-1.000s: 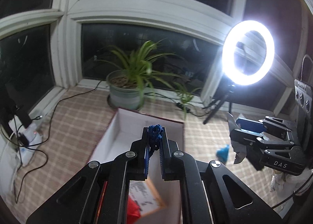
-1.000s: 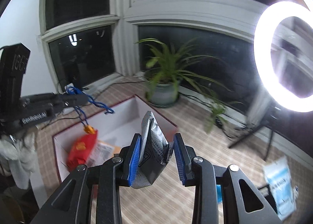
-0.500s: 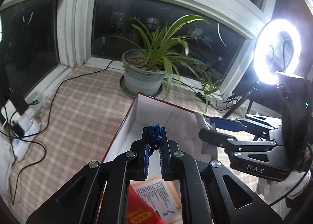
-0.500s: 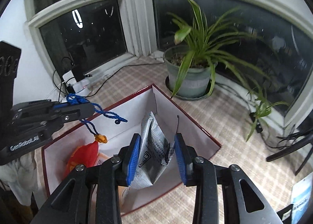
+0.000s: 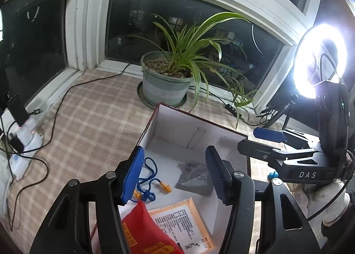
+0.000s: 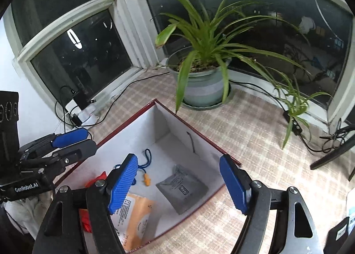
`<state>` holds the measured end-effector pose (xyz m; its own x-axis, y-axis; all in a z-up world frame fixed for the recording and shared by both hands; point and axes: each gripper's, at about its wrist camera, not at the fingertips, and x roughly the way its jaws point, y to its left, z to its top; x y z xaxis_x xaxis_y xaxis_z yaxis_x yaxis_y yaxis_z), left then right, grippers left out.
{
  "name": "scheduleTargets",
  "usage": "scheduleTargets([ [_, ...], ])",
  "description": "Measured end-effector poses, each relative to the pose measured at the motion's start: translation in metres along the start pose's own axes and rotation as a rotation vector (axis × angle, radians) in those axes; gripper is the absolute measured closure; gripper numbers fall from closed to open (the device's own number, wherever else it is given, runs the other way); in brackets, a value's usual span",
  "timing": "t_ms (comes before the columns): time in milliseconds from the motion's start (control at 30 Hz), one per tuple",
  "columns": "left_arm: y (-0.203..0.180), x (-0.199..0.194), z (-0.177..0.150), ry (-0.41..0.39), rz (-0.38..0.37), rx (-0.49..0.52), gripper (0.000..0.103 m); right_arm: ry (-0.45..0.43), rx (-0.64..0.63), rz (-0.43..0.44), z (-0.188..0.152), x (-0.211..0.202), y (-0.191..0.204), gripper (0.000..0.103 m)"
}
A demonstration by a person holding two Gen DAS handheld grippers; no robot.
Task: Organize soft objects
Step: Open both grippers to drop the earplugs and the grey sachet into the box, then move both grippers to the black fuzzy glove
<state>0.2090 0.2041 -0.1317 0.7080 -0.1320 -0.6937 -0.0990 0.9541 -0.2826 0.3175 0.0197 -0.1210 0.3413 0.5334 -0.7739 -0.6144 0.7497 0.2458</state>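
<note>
A white-lined box (image 5: 177, 125) (image 6: 137, 140) with a dark red rim sits below both grippers. On its floor lie blue-corded orange earplugs (image 5: 150, 178) (image 6: 146, 179) and a grey foil pouch (image 5: 193, 180) (image 6: 182, 187), beside a red packet (image 5: 144, 231) (image 6: 97, 179) and an orange-and-white packet (image 5: 182, 223) (image 6: 135, 216). My left gripper (image 5: 175, 172) (image 6: 88, 140) hovers over the box, jaws opening, nothing between its pads. My right gripper (image 6: 179, 176) (image 5: 255, 139) hangs over the box too, jaws opening and empty.
A potted plant (image 5: 164, 85) (image 6: 204, 89) stands just behind the box on the checked cloth. A ring light (image 5: 321, 58) glares at the right. A power strip with cables (image 5: 24, 140) (image 6: 82, 112) lies at the left. A blue-and-white packet (image 6: 351, 205) lies at the right edge.
Both grippers came down over the box and opened. The corded earplugs left the left gripper and the grey pouch left the right one; both now lie in the box.
</note>
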Motion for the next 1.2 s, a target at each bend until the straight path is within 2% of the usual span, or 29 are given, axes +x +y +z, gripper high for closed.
scheduleTargets([
  [300, -0.022, -0.022, -0.008, -0.013, -0.041, 0.004, 0.046, -0.037, 0.04, -0.041, -0.028, -0.036, -0.015, 0.03],
  [400, -0.032, -0.032, -0.011, -0.025, -0.054, 0.011, 0.043, -0.062, 0.064, -0.058, -0.041, -0.055, -0.026, 0.03],
  [667, -0.065, -0.054, -0.027, -0.036, -0.106, 0.004, 0.043, -0.106, 0.156, -0.101, -0.098, -0.115, -0.07, 0.03],
  [967, -0.139, -0.057, -0.051, -0.016, -0.17, 0.028, 0.043, -0.113, 0.258, -0.2, -0.181, -0.191, -0.139, 0.03],
  [1200, -0.213, -0.03, -0.074, 0.033, -0.226, 0.035, 0.043, -0.076, 0.311, -0.254, -0.235, -0.233, -0.211, 0.03],
])
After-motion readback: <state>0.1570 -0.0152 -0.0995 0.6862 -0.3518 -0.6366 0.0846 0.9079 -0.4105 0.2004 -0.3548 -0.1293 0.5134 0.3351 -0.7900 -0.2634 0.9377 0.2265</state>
